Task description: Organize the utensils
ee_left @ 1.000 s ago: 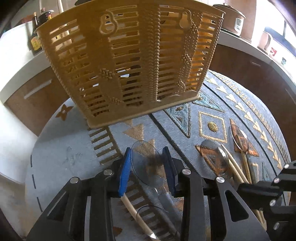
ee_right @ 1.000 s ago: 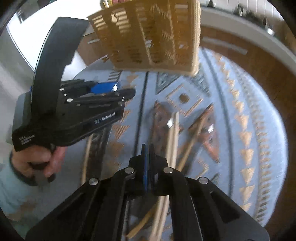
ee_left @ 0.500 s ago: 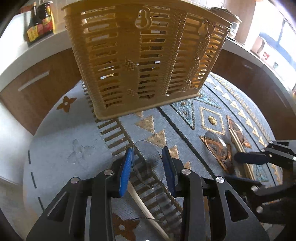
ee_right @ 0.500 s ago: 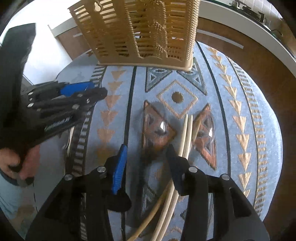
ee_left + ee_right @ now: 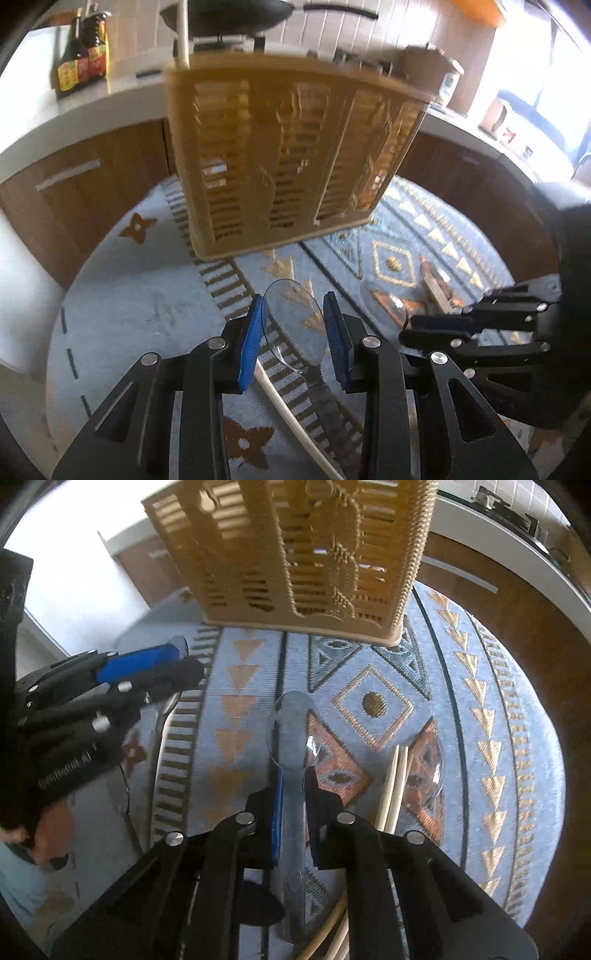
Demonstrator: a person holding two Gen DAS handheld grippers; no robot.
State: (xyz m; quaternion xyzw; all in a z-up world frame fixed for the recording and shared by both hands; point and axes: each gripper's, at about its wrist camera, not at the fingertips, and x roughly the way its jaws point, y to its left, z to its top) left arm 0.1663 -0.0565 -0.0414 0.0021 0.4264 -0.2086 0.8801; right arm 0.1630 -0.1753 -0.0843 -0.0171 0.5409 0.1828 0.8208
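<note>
A tan slotted utensil basket (image 5: 291,147) (image 5: 314,554) stands at the far side of the round table with the blue patterned cloth (image 5: 129,314) (image 5: 498,701). My left gripper (image 5: 293,299) (image 5: 184,661) is shut on a clear plastic spoon (image 5: 291,325), held above the cloth in front of the basket. To its right, my right gripper (image 5: 293,771) (image 5: 410,332) is shut on the handle of a second clear spoon (image 5: 291,731) (image 5: 384,306), whose bowl sticks out ahead of the fingers. A third clear spoon (image 5: 424,768) and cream chopsticks (image 5: 395,786) (image 5: 436,291) lie on the cloth.
A cream stick (image 5: 288,406) lies on the cloth under my left gripper. Behind the table run a white counter and brown cabinets (image 5: 74,192), with sauce bottles (image 5: 81,48) and a dark wok (image 5: 229,14). A person's hand (image 5: 48,830) grips the left tool.
My right gripper opened, moved over the clear spoon and closed on its handle. My left gripper rose and moved on with its spoon, so the basket now looms higher.
</note>
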